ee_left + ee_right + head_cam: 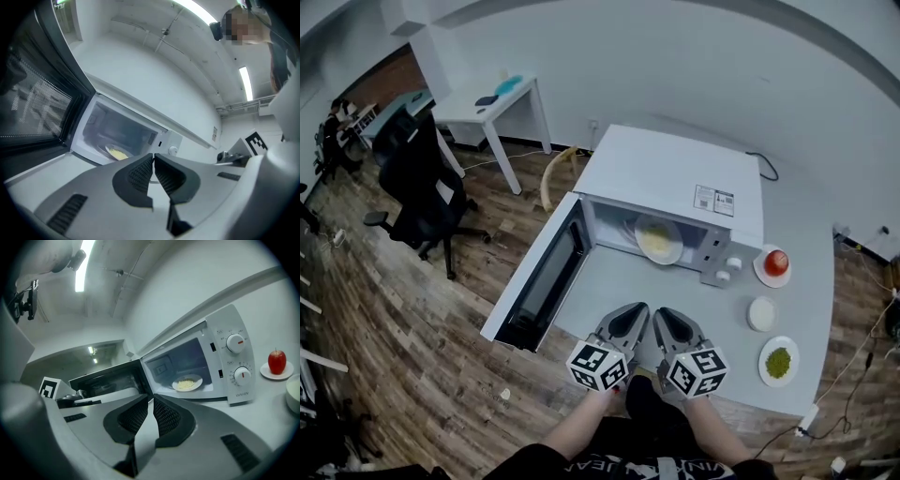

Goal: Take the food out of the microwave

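Left gripper and right gripper sit closed, empty; 1 should open before reaching the microwave, pinching the food plate rim level.

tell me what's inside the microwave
A white plate of yellow food sits in the open microwave. Nothing else shows in the cavity, though in the head view the microwave's top hides its rear.
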Demonstrator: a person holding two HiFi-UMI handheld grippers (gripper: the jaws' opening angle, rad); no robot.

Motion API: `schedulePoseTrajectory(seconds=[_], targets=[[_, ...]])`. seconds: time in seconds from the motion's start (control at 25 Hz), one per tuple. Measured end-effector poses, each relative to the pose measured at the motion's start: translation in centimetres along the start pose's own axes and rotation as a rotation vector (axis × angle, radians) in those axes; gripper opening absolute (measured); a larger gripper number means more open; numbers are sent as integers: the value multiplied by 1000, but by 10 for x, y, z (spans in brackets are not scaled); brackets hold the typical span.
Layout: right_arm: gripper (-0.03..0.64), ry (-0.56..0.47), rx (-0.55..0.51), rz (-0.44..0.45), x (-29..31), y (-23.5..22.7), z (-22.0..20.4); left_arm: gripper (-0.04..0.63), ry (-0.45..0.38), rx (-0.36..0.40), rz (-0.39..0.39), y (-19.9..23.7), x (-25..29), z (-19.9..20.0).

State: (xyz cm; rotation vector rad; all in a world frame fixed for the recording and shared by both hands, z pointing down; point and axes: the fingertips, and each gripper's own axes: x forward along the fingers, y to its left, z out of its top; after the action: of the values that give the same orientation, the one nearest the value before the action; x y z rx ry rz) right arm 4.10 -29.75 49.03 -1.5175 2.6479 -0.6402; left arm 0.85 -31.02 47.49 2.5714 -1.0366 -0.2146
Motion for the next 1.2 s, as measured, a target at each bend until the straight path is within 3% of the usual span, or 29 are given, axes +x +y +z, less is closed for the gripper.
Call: schedulePoseTrajectory(seconds=[0.4, 0.64, 1.0, 1.2], targets=[[49, 41, 48, -7, 31, -40, -3, 20, 27, -27, 1, 17, 42, -14], [49, 57, 130, -18, 48, -62, -6, 20, 48, -48, 13, 30, 62, -23], [51, 26, 453, -88, 70, -107, -12, 20, 75, -69, 54, 51, 75, -35], [55, -13, 567, -118, 81, -125, -9, 20, 92, -69, 70, 60, 79, -41]])
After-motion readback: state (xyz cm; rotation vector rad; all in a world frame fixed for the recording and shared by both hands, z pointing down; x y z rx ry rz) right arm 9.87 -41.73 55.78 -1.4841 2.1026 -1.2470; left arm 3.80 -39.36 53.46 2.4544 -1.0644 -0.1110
